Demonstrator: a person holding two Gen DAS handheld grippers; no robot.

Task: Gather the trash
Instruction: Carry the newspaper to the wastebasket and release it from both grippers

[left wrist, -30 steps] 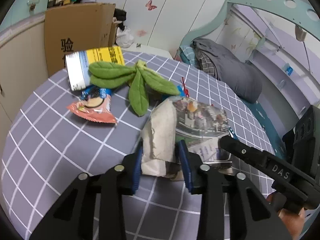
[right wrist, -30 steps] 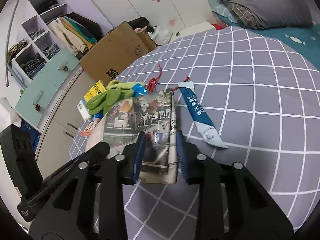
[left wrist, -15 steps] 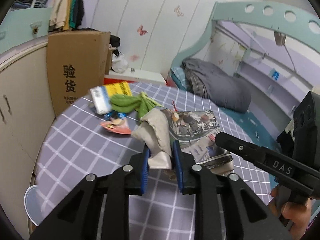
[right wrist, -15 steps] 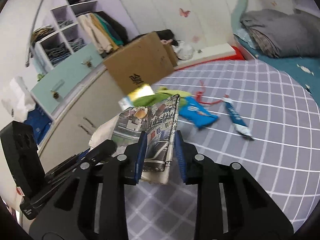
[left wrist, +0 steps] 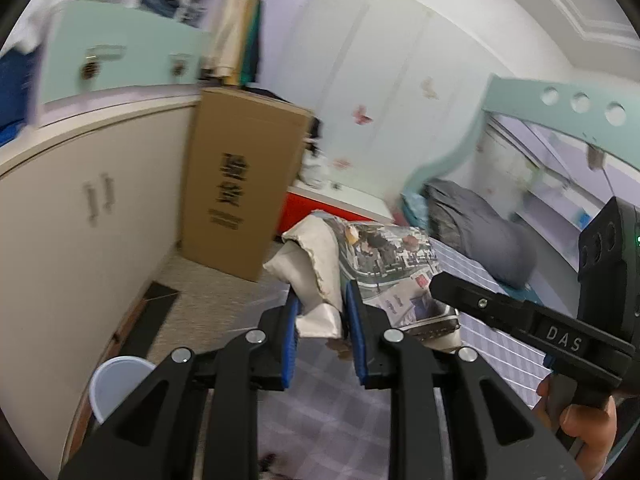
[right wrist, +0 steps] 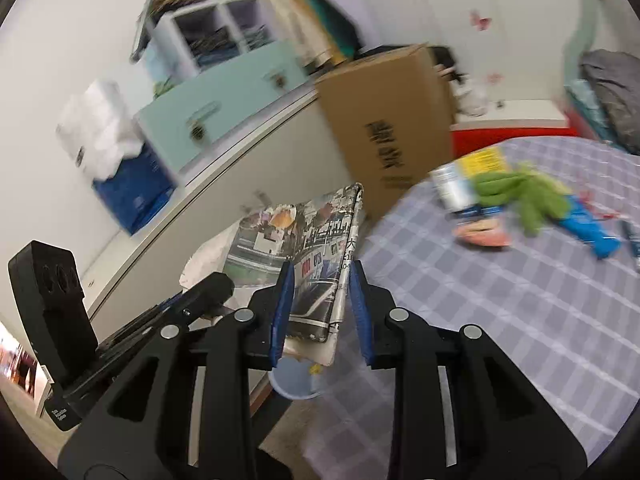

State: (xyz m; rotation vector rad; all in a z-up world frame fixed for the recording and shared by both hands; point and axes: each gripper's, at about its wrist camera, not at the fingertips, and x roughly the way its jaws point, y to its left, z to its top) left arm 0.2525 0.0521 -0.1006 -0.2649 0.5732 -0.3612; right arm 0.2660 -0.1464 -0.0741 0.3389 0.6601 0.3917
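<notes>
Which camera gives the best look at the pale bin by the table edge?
The right wrist view: the bin shows its open mouth just below the held newspaper. The left wrist view catches only part of its rim, low and left.

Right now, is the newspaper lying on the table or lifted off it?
Lifted off. The newspaper hangs in the air past the table edge, clamped by the right hand-held gripper and left hand-held gripper.

Open floor (left wrist: 224, 300) left of table (right wrist: 500, 320), cardboard box (left wrist: 240, 184) and cabinet (left wrist: 80, 216) bounding it
</notes>
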